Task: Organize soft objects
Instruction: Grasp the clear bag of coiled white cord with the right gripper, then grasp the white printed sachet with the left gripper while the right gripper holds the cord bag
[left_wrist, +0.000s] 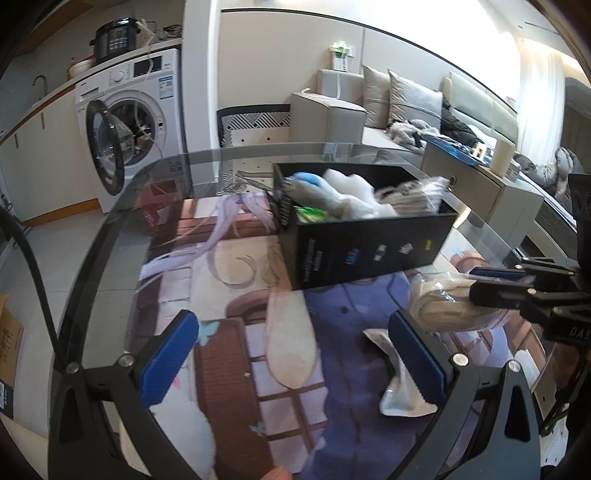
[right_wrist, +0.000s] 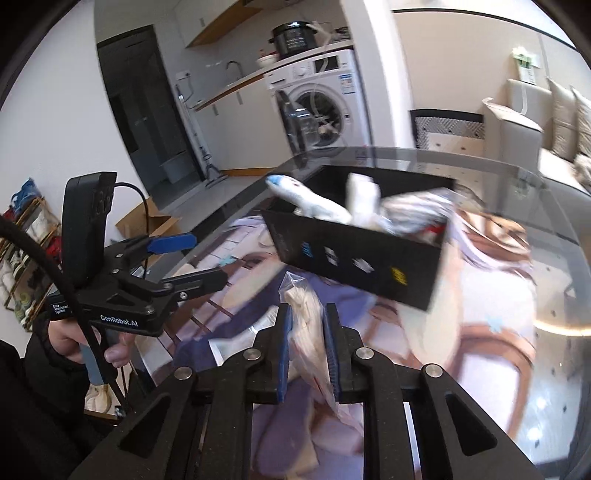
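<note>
Clear plastic crinkled around a beige folded soft item, the bagged bundle (right_wrist: 308, 325) sat pinched between the blue pads of the right claw (right_wrist: 309, 345), jaws narrow upon it. At twelve o'clock from that claw stood the black rectangular cardboard box (right_wrist: 354, 254), stuffed with pale soft things, on the glass-topped bench (right_wrist: 554, 258). Left claw (left_wrist: 295, 360) gaped wide, holding nothing.
</note>
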